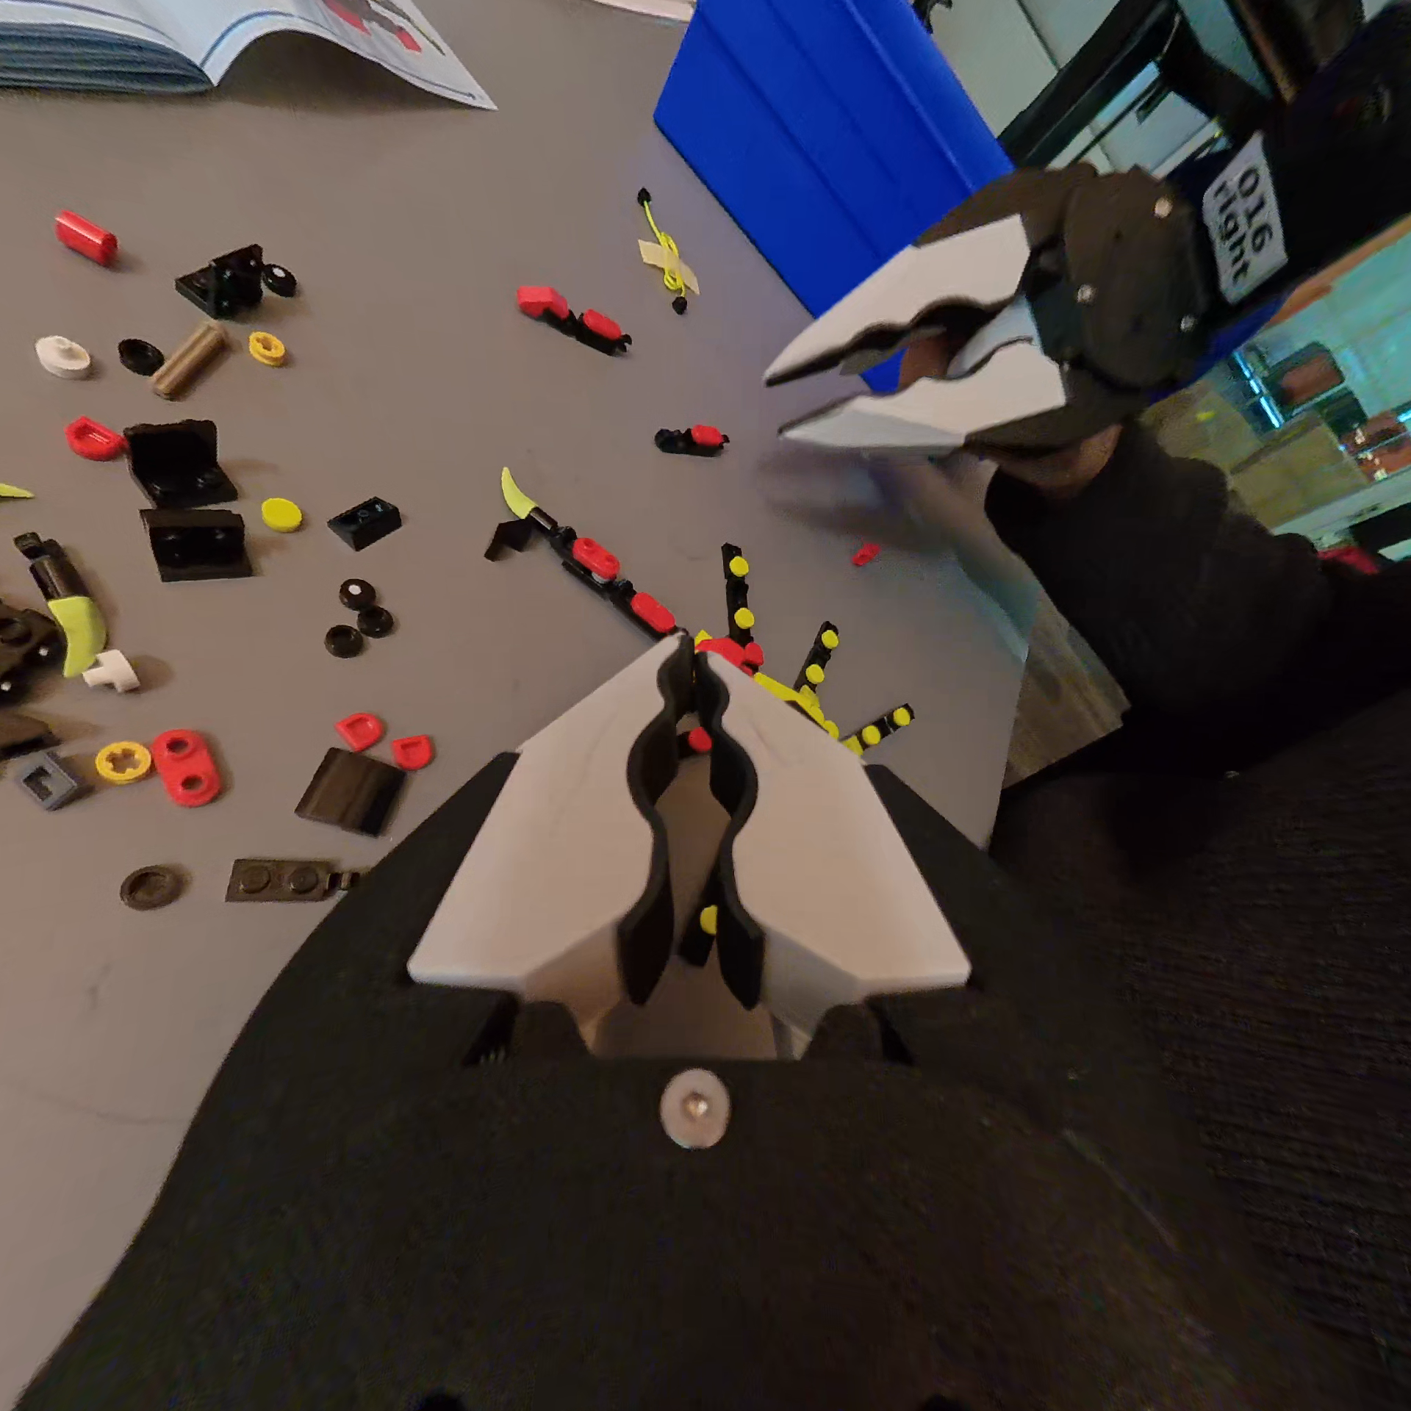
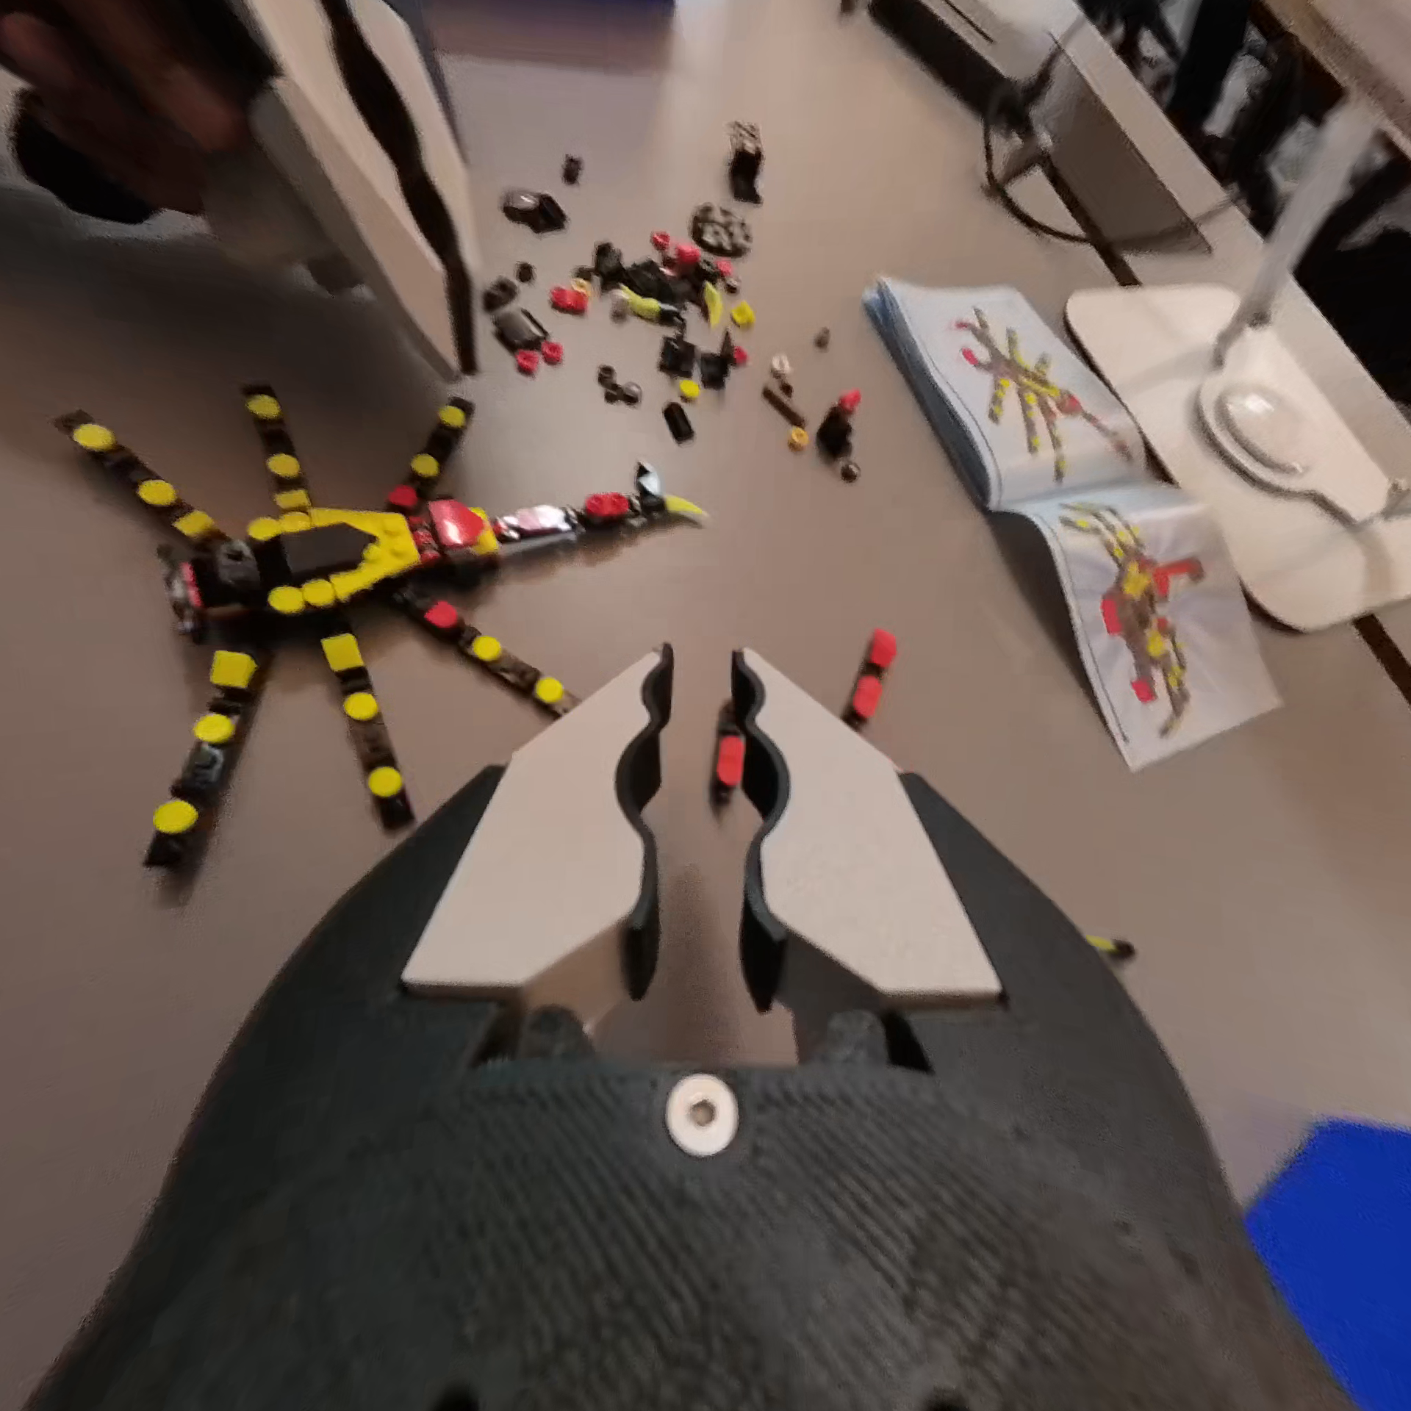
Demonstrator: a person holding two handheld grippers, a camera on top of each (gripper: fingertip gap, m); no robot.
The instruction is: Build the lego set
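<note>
Hard plastic, black with yellow and red studs, makes up the half-built lego spider (image 2: 321,557); it lies flat on the grey table (image 2: 954,878), legs splayed out on both sides and a jointed tail running toward a lime claw (image 2: 683,508). In the left wrist view the left gripper (image 1: 693,649) has its jaws pressed nearly together over the model's body, with black and yellow parts showing between the fingers; it appears to be clenched on the spider, though the exact contact is hidden. The right gripper (image 2: 702,660) hangs above the table with its jaws parted and nothing between them; a short black strip with a red tile (image 2: 729,752) lies on the table just below the gap, and a second red-tiled strip (image 2: 870,679) sits just beside it. Loose pieces (image 2: 649,305) are scattered farther off, near the open instruction booklet (image 2: 1069,473).

The model looks light and rigid, but its thin legs hang on single stud joints and would likely pop off under side load; the solid yellow-and-black body is the safer hold. The small strip is smooth and slippery; pinching its long edges near the middle seems best.
</note>
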